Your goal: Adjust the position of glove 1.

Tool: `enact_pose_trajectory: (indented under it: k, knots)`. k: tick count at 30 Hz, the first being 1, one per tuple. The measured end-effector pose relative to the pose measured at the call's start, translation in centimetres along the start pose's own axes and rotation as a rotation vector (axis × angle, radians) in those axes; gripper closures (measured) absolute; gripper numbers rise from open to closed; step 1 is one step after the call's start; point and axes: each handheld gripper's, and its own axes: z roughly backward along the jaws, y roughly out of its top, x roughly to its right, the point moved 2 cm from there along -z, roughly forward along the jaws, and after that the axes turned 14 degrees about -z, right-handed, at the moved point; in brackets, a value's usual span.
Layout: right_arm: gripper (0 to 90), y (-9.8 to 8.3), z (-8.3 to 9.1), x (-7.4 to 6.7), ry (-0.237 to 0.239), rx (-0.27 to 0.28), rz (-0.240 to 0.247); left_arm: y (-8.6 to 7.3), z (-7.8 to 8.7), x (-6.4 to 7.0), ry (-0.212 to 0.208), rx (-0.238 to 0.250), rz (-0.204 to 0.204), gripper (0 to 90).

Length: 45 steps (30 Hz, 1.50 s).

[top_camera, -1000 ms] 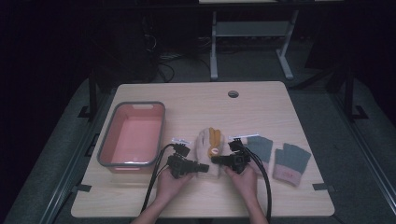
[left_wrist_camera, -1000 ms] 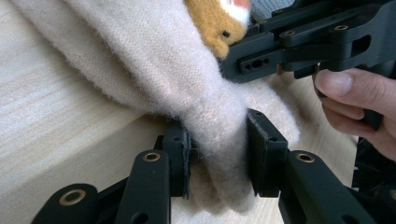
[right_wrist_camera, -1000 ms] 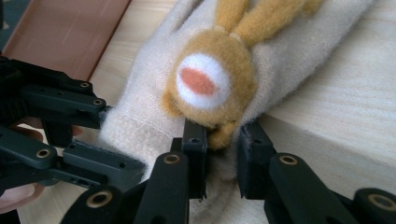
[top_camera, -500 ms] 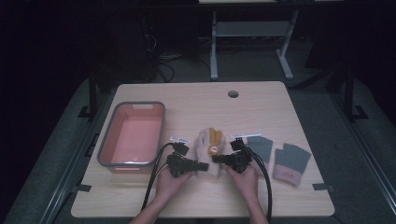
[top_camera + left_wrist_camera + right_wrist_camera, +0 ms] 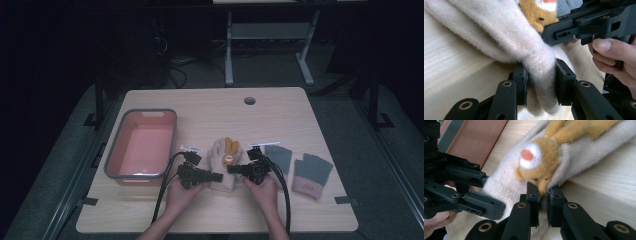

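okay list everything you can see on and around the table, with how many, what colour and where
table: one, light wood, centre of the high view.
tub: one, pink inside with a grey rim, left side of the table.
cream glove: one, cream knit with an orange animal patch, front centre, pinched by both grippers.
grey gloves: two, grey-green with pinkish cuffs, right of the cream glove.
white labels: two small strips, white, one behind each gripper.
metal frame: one, pale grey, on the floor behind the table.
left gripper: one, black, shut on the cream glove's left edge.
right gripper: one, black, shut on its right edge at the patch.
hands: two, front edge.
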Motion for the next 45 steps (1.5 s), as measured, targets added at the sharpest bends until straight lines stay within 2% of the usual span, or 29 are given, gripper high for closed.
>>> enact_pose_trajectory:
  k: [6,12,15,24,28,30,45]
  knots:
    - [82.3,0.5,0.3,-1.0,-0.005,0.002,0.022,0.4,0.7,0.1,-0.001,0.024,0.01,66.8]
    - [82.4,0.8,0.7,-1.6,0.005,0.012,0.034,1.1,1.6,0.4,0.002,0.031,-0.011,66.8]
    - [82.4,1.1,1.1,-2.2,0.0,0.015,0.041,1.2,1.8,0.4,-0.003,0.048,0.002,66.8]
    - [82.5,1.8,1.7,-3.1,0.005,0.022,0.057,2.1,2.8,0.5,-0.009,0.057,-0.018,66.8]
    - [82.5,2.1,2.0,-3.7,0.006,0.028,0.064,2.6,3.3,0.6,-0.007,0.069,-0.015,66.8]
    - [82.5,2.3,2.2,-4.0,0.013,0.03,0.065,2.8,3.8,0.7,-0.006,0.07,-0.027,66.8]
    - [82.5,3.5,2.9,-6.1,0.015,0.034,0.086,4.1,5.7,0.7,-0.016,0.099,-0.032,66.8]
